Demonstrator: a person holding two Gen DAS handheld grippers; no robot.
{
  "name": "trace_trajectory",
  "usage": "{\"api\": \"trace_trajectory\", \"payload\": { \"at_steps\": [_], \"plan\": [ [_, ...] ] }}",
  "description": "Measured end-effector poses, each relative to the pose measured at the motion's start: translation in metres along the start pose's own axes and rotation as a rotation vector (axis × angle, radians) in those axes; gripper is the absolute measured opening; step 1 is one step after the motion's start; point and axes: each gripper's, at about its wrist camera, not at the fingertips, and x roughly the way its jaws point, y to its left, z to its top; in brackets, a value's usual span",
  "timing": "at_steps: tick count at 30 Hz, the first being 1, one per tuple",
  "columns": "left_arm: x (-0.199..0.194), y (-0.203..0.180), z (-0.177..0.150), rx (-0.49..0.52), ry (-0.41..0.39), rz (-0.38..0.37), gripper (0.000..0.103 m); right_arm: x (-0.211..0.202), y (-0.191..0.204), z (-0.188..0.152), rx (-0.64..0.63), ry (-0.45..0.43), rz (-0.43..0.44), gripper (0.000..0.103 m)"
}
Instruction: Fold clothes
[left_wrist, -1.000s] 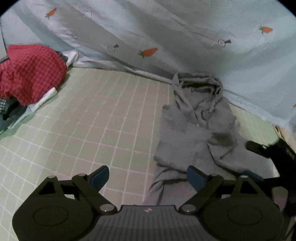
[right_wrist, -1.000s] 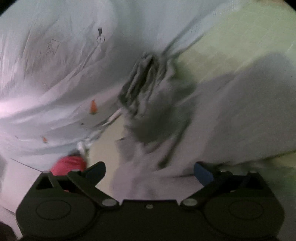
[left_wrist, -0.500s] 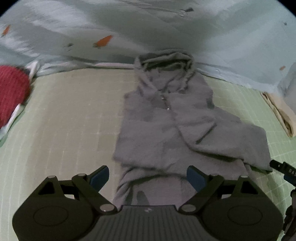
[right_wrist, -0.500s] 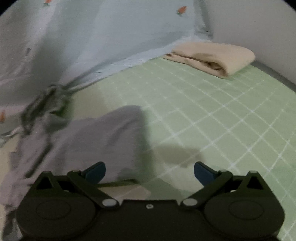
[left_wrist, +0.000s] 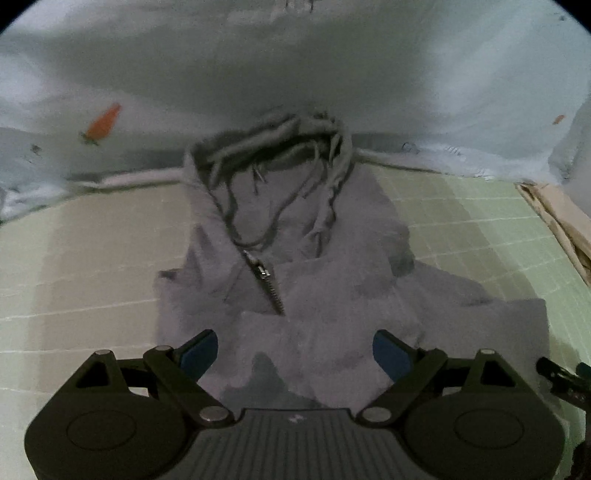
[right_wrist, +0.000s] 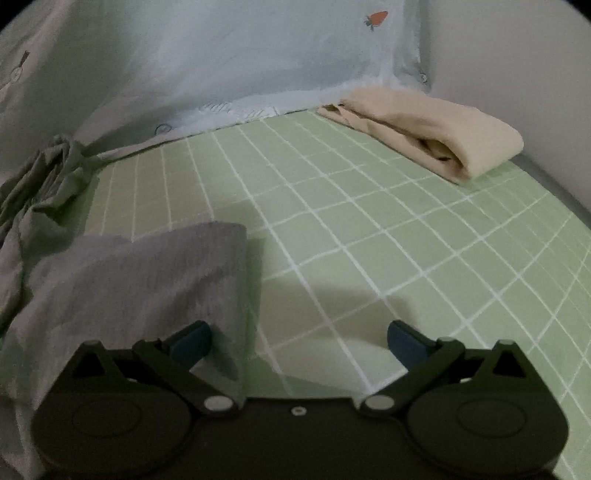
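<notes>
A grey zip hoodie (left_wrist: 306, 280) lies on the green checked sheet (left_wrist: 472, 229), hood and drawstrings toward the back, sleeves folded across its front. My left gripper (left_wrist: 295, 350) hovers over its lower body, jaws wide open with nothing pinched. The right wrist view shows the hoodie's folded sleeve (right_wrist: 147, 273) at the lower left. My right gripper (right_wrist: 299, 338) is open there, its left finger beside the sleeve's edge and its right finger over bare sheet (right_wrist: 406, 236). Part of the right gripper (left_wrist: 565, 376) shows at the left wrist view's right edge.
A folded beige garment (right_wrist: 424, 125) lies at the back right near the wall, also seen as the beige garment (left_wrist: 561, 218) in the left wrist view. A pale blue quilt with carrot prints (left_wrist: 295, 66) is heaped along the back. Green sheet stretches to the right of the hoodie.
The left gripper swung right and sank toward the hoodie, so the red garment left its view. The right gripper turned from the quilt and hood down to the sleeve edge and sheet.
</notes>
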Motion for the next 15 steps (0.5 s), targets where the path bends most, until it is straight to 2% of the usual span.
{"api": "trace_trajectory", "payload": {
  "at_steps": [6, 8, 9, 10, 11, 12, 13, 14, 15],
  "plan": [
    [0.034, -0.003, 0.011, -0.027, 0.021, -0.047, 0.091, 0.001, 0.003, -0.004, 0.009, -0.05, -0.022, 0.103],
    [0.038, -0.007, 0.011, -0.034, 0.026, -0.064, 0.086, 0.002, 0.004, -0.003, 0.012, -0.055, -0.028, 0.103],
    [0.039, -0.009, 0.01, -0.033, 0.028, -0.065, 0.077, 0.002, 0.004, -0.002, 0.013, -0.049, -0.028, 0.103],
    [0.038, -0.012, 0.009, -0.027, 0.024, -0.064, 0.062, 0.002, 0.004, -0.001, 0.012, -0.043, -0.028, 0.103],
    [0.036, -0.015, 0.008, -0.02, 0.018, -0.063, 0.054, 0.003, 0.004, 0.0, 0.01, -0.037, -0.026, 0.103],
    [0.033, -0.019, 0.006, -0.006, 0.006, -0.054, 0.04, 0.002, 0.004, 0.001, 0.009, -0.029, -0.024, 0.103],
    [0.028, -0.021, 0.004, 0.01, -0.008, -0.038, 0.015, 0.002, 0.003, 0.002, 0.011, -0.021, -0.021, 0.103],
    [0.022, -0.023, 0.002, 0.027, -0.023, -0.02, 0.005, 0.002, 0.003, 0.002, 0.013, -0.016, -0.019, 0.103],
    [0.016, -0.022, 0.0, 0.026, -0.04, -0.02, 0.004, 0.001, 0.003, 0.001, 0.011, -0.013, -0.018, 0.103]
  ]
}}
